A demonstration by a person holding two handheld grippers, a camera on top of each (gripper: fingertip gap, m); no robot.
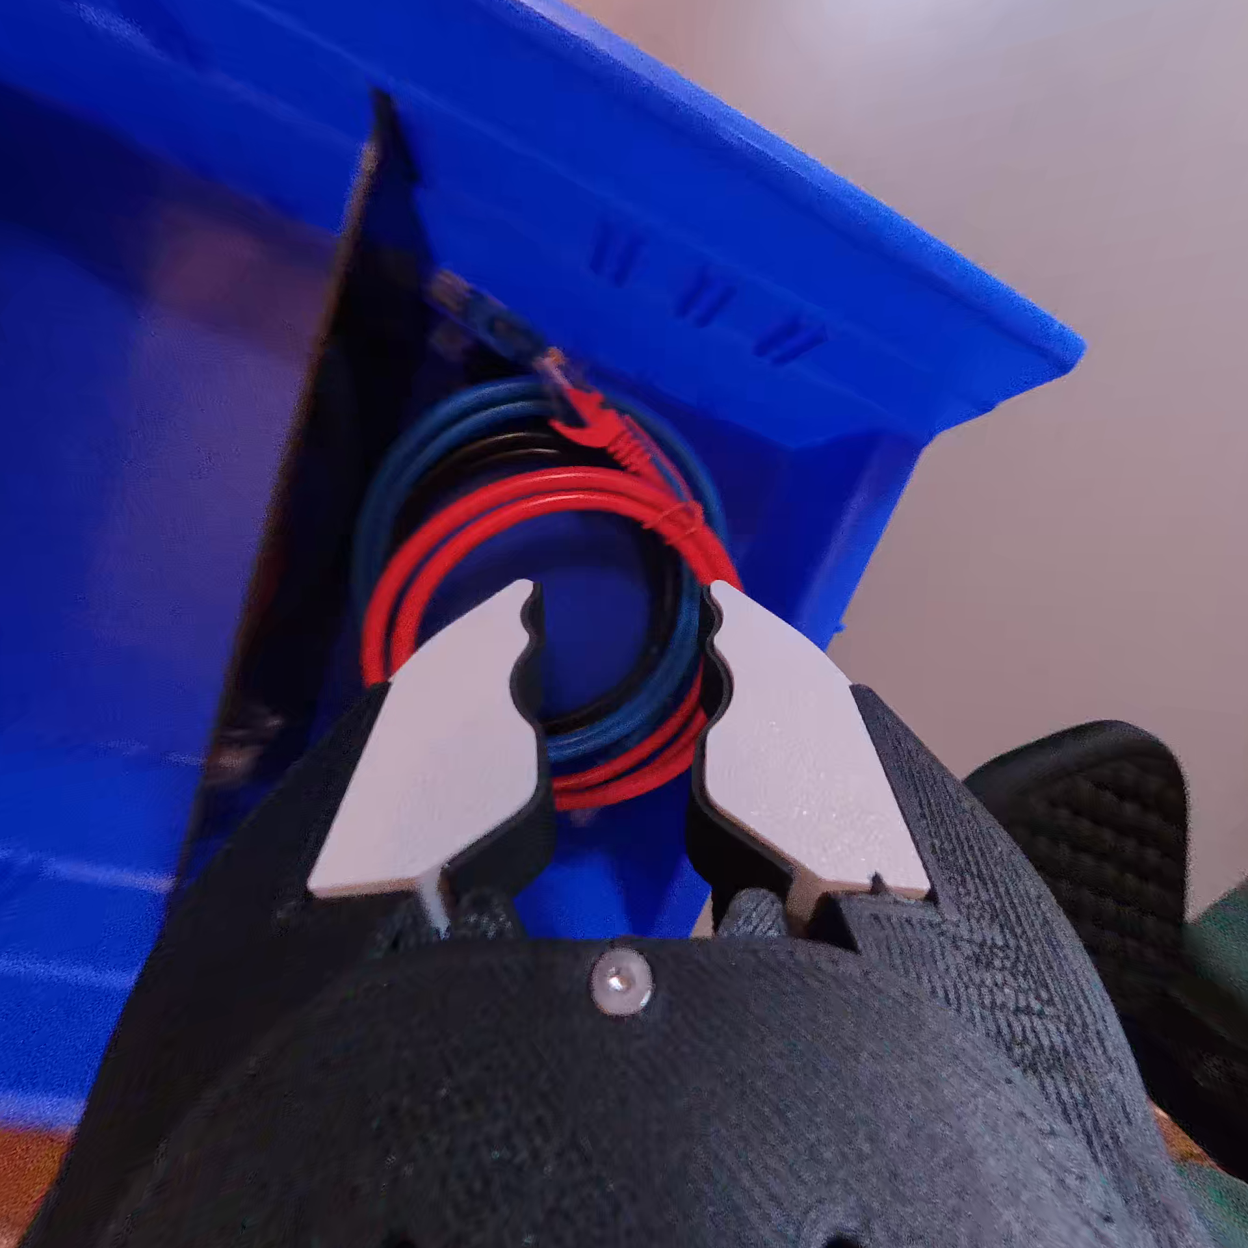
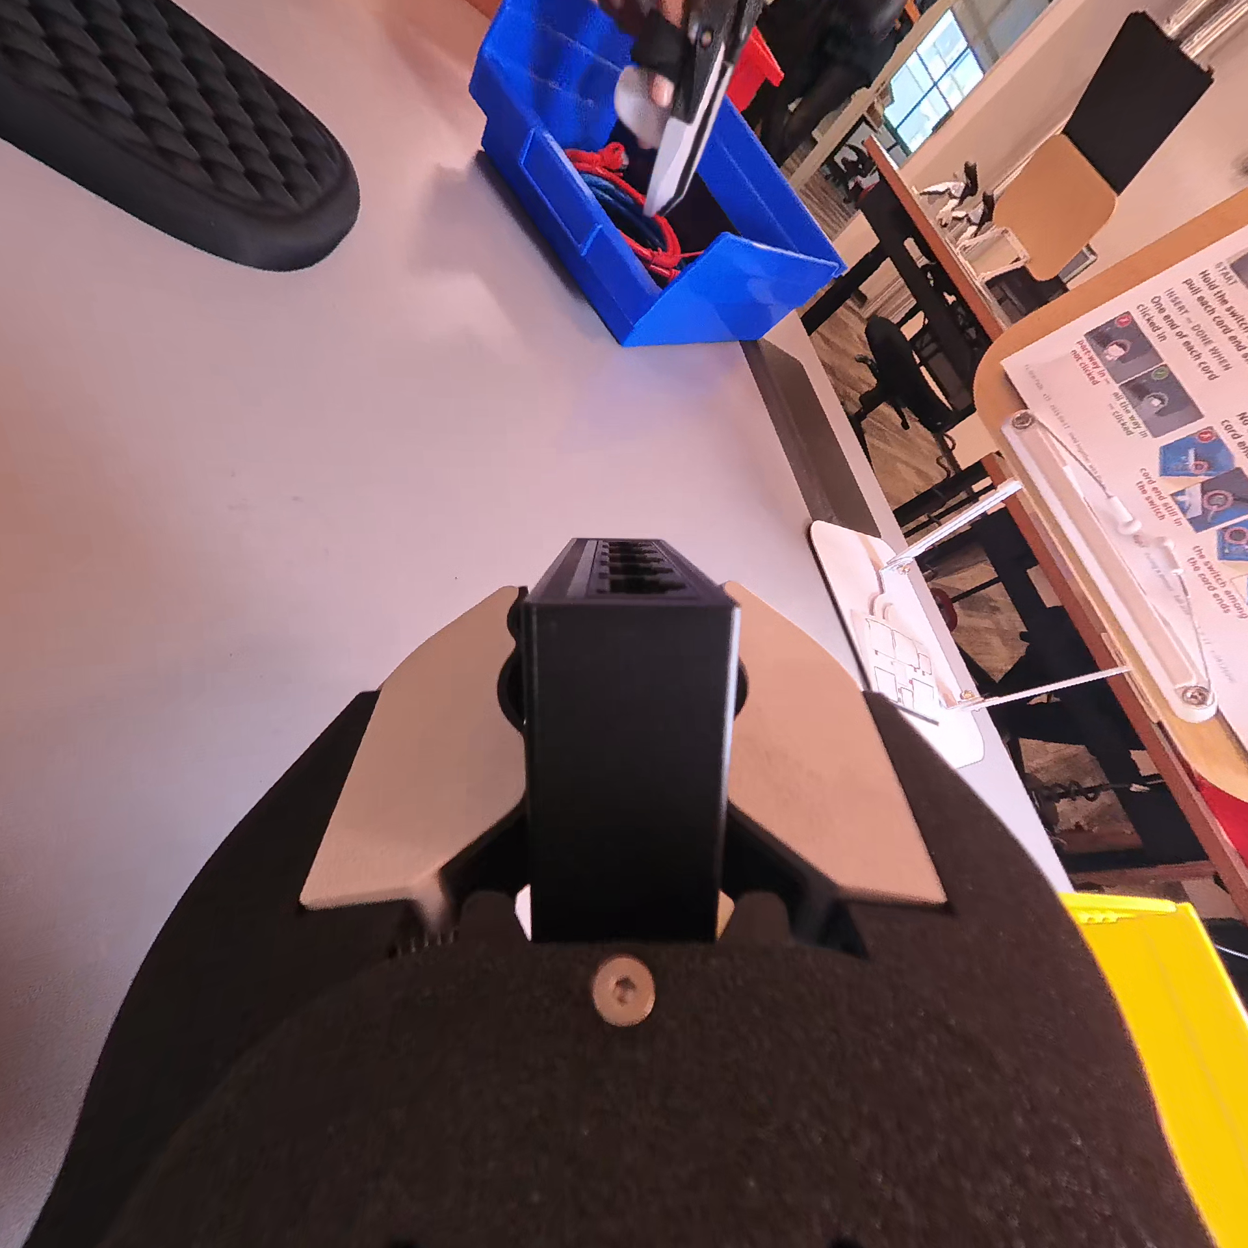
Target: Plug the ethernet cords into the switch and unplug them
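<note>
Black switch (image 2: pixel 625 729) clamped in right gripper (image 2: pixel 625 608) jaws, ports empty; left gripper (image 1: pixel 621 608) jaws apart over cords (image 1: pixel 540 540) inside blue bin (image 1: pixel 675 223). Nothing plugged yet.

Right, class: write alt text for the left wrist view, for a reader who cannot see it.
An open hand-held gripper reaches into a blue bin, its fingers straddling coiled red cords and blue cords. A black divider stands to the left.

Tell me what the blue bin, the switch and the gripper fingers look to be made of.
Blue bin: moulded plastic, slight sheen, ribbed walls. Switch: black casing, matte; plastic or painted metal, cannot tell. Left gripper fingers: pale, grainy faces on black layered bodies, likely 3D-printed plastic.
</note>
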